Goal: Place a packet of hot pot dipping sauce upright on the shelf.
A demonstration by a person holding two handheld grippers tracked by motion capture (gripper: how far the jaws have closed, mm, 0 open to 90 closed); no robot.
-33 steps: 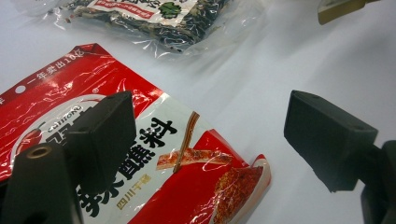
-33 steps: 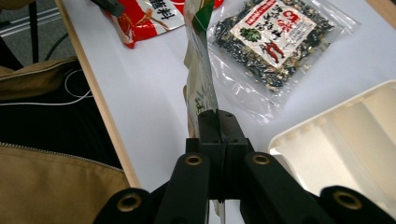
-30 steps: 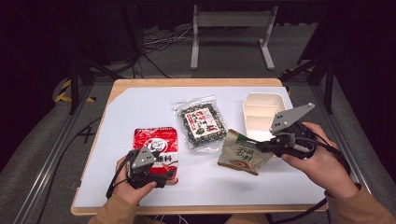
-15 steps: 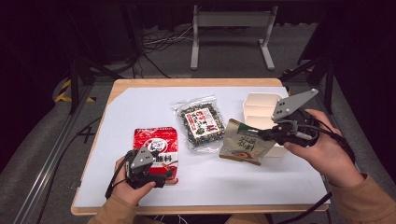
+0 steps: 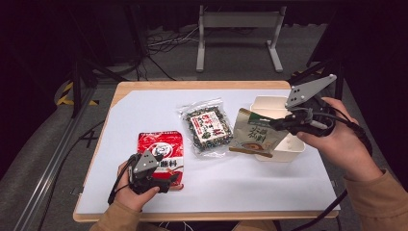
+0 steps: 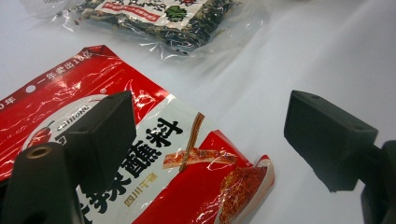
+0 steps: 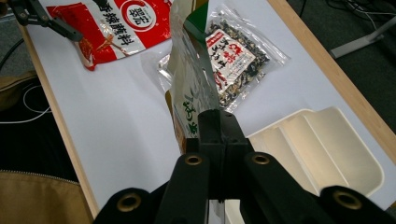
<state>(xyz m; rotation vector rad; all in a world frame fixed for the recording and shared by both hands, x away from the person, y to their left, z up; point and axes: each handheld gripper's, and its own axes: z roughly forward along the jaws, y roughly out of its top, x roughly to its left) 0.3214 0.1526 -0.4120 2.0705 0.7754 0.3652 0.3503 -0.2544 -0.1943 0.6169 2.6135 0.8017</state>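
A green and beige snack packet [image 5: 252, 138] hangs tilted over the near left rim of a white compartment tray [image 5: 294, 147], and my right gripper [image 5: 278, 124] is shut on its upper right edge. In the right gripper view the closed jaws pinch the packet [image 7: 191, 79] edge-on, with my right gripper [image 7: 217, 135] above the tray [image 7: 322, 140]. A red sauce packet [image 5: 161, 153] lies flat at the front left. My left gripper [image 5: 161, 180] rests at its near edge, open. In the left gripper view my left gripper [image 6: 210, 135] straddles the red packet's [image 6: 187, 163] corner without closing on it.
A clear bag of dark dried food [image 5: 207, 126] lies in the middle of the white table sheet [image 5: 269, 187], between the red packet and the tray. The table's wooden edge [image 5: 202, 85] runs along the back. A metal stand [image 5: 238, 29] is on the floor beyond.
My right gripper has lifted the green packet off the table and carried it back and to the right, over the tray's rim. The left gripper has not moved.
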